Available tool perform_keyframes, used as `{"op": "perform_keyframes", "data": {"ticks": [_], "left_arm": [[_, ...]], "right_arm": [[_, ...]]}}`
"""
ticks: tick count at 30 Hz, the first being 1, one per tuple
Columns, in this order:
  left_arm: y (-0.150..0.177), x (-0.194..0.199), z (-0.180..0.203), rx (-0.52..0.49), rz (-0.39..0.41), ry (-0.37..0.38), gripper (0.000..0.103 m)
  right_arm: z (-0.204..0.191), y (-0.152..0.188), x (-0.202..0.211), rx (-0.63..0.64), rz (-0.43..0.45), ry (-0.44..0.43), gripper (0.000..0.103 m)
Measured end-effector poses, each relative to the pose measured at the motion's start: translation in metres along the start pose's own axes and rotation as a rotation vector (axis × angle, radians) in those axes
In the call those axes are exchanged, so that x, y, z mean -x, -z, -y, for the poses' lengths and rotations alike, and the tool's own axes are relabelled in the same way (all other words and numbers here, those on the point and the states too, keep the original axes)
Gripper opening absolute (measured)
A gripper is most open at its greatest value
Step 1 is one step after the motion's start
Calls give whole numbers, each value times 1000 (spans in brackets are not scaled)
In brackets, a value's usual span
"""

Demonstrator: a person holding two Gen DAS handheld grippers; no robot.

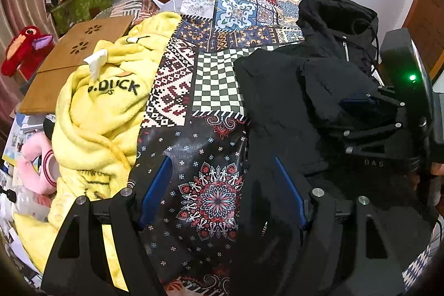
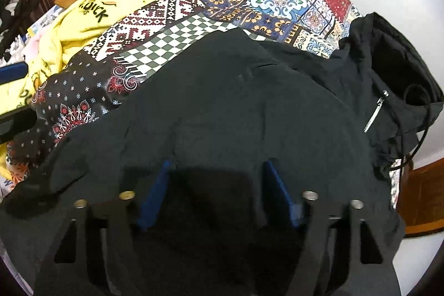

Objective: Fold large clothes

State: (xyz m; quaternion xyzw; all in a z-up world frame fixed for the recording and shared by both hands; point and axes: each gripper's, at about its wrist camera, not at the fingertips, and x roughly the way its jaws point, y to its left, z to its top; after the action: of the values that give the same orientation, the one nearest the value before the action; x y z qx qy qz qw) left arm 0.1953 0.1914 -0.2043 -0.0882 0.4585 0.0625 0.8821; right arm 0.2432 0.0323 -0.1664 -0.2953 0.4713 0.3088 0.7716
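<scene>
A large black hooded jacket (image 1: 280,101) lies on the patterned bed cover (image 1: 219,82), hood and zipper (image 2: 374,113) at the far right. My left gripper (image 1: 222,160) is open, its blue pads straddling the jacket's left edge and the cover. My right gripper (image 2: 216,165) is open just above the jacket's (image 2: 236,107) middle, nothing between its blue fingers (image 2: 155,190). The right gripper also shows in the left wrist view (image 1: 369,113), over the jacket's right part.
A yellow fleece garment (image 1: 102,107) marked "DUCK" is heaped on the bed's left side; it also shows in the right wrist view (image 2: 91,18). A wooden lap desk (image 1: 75,57), a red plush toy (image 1: 25,49) and clutter lie beyond it. White wall behind.
</scene>
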Motion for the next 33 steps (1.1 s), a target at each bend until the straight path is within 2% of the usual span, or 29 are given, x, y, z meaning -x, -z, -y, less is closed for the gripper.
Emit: {"op": "perform_keyframes", "data": {"ticks": [3,7,17,21,25,33], "left_arm": [[-2,2,5,-4,5,8,74],[-7,9,13,-27,28,3,74],[-28,22,39,-67,70,-2,74],[-35,16,52,-75,66,5,74],[-38,4,66,-91,42,9,74],[-33,-30,91,-102,-51,43,74]], "right_arm": [[3,2,6,-9,35,-38,31],[10,5,18,-32,77,-22,23],[85,16,100,-274,315,-11,20],[117,34,125,-364,369,12,20],[145,60,134,-455,384,23,19],[191,124,117,-645,317,-15,19]]}}
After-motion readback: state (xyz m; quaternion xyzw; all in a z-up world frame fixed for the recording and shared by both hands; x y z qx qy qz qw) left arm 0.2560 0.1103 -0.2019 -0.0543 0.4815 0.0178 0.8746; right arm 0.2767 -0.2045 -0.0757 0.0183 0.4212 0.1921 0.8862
